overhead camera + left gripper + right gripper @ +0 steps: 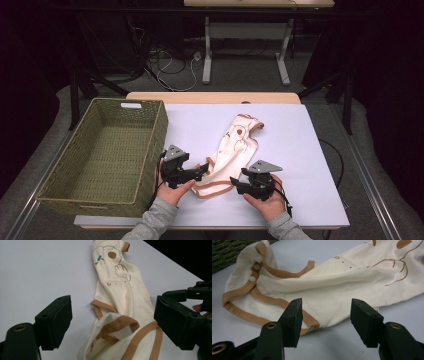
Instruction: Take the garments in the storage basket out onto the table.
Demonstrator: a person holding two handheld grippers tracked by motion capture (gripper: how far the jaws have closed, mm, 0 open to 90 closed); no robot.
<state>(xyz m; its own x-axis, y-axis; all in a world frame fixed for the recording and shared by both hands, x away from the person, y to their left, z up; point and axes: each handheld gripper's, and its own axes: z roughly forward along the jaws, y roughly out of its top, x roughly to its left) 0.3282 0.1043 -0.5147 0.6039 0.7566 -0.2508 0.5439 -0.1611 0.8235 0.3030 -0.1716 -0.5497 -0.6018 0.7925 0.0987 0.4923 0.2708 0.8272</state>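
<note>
A cream baby garment [235, 145] with tan trim and a brown line drawing lies crumpled lengthwise on the white table [295, 150]. My left gripper [204, 168] is at the garment's near left end. In the left gripper view it [113, 315] is open, its jaws standing either side of the folded tan-trimmed hem [120, 325] without pressing on it. My right gripper [236, 183] sits at the near right end. It [327, 306] is open too, with the trimmed edge and its snap buttons [253, 278] just past its jaws.
A large green woven basket [159, 131] stands at the table's left, close beside my left hand; nothing shows inside it. Beyond the table are a dark floor with cables [170, 65] and the legs of another desk [207, 55].
</note>
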